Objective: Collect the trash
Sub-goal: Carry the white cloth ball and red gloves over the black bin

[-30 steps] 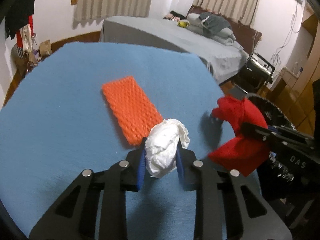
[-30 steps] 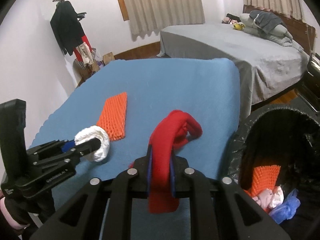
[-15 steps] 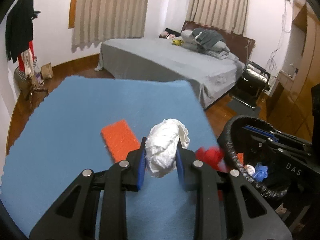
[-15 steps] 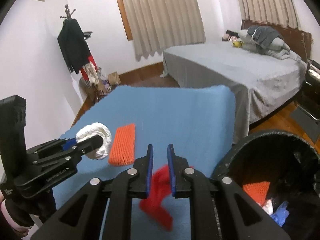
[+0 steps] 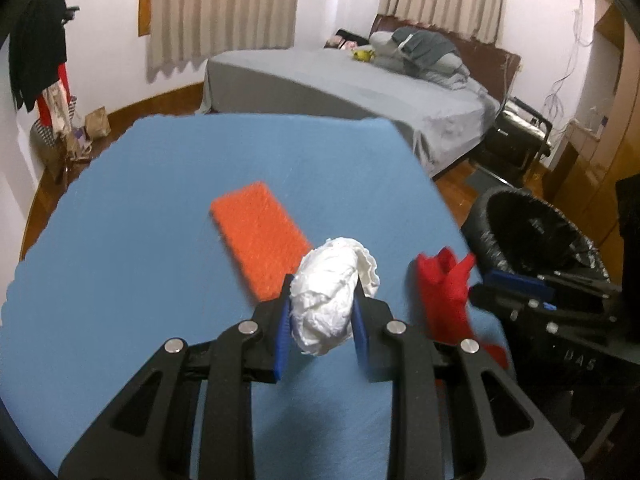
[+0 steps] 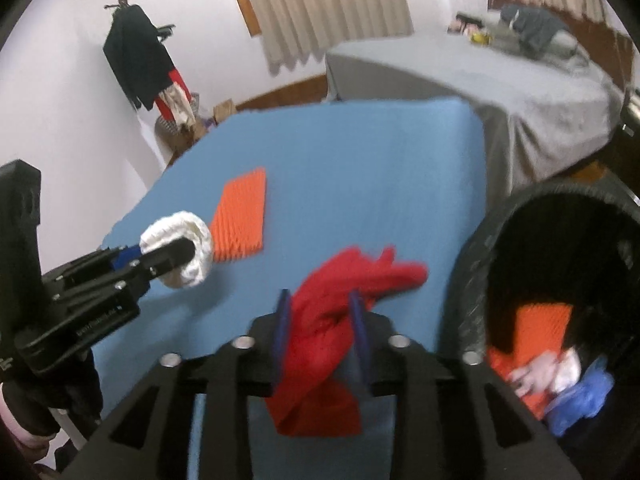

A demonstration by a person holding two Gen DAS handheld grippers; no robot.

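My left gripper (image 5: 322,314) is shut on a crumpled white paper wad (image 5: 328,308) and holds it above the blue table (image 5: 140,240); the wad also shows in the right wrist view (image 6: 180,250). My right gripper (image 6: 322,316) has its jaws spread around a red cloth (image 6: 340,320), which is blurred; whether it is gripped I cannot tell. The cloth also shows in the left wrist view (image 5: 446,292). An orange foam mesh (image 5: 258,236) lies flat on the table. A black-lined trash bin (image 6: 560,232) stands off the table's right edge.
The bin holds an orange mesh piece (image 6: 540,328), white scraps and a blue wad (image 6: 580,400). A grey bed (image 5: 340,84) lies beyond the table. A coat rack with dark clothes (image 6: 136,56) stands at the left wall.
The red cloth dropped from the right gripper half a second ago and now sits between its wider-spread jaws. Both grippers first rose, then came back down toward the table. The left keeps the wad.
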